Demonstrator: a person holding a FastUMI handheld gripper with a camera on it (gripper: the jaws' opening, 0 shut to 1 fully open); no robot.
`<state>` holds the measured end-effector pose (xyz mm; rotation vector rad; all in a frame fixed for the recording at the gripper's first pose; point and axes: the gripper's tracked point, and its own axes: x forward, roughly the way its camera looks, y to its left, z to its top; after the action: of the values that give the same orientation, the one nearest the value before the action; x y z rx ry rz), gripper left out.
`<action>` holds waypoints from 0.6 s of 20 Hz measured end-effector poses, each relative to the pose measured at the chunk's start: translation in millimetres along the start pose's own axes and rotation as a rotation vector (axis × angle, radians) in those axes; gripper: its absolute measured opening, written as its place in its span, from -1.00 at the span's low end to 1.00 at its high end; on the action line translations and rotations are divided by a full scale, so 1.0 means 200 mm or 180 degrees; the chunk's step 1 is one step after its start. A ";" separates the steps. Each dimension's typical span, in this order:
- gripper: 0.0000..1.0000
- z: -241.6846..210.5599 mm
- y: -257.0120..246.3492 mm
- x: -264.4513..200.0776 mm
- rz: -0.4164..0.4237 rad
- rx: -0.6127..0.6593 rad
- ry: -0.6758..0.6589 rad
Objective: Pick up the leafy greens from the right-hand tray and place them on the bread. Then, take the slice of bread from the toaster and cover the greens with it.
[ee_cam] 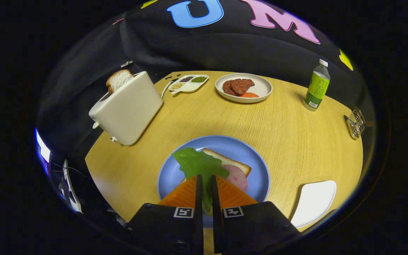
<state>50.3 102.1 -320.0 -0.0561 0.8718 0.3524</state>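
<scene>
Nearly closed, the claw [204, 179] pinches the leafy greens [198, 163] between both fingers above the bread [229, 161].

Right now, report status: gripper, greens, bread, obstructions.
Gripper shut on leafy greens, over bread on blue plate. Second slice in toaster. Nothing between plate and toaster.

Green leafy lettuce [198, 164] hides part of the tan bread slice [229, 161] & pink ham [237, 177]; gripper [204, 184] covers leaf's lower end, jaws nearly closed on it.
</scene>
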 end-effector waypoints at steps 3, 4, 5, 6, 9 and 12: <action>-0.47 0.00 -0.05 0.01 -0.0098 0.0024 0.0030; -0.31 0.00 -0.06 0.01 -0.0114 0.0047 0.0040; 0.15 0.01 -0.06 0.00 -0.0118 0.0062 0.0032; 0.23 0.02 -0.07 0.00 -0.0146 0.0056 0.0013; 0.56 0.02 -0.09 -0.04 -0.0188 0.0043 -0.0026; 0.96 0.06 -0.07 -0.09 -0.0158 0.0038 -0.0103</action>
<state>53.0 86.5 -300.1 -0.0608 0.8390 0.3009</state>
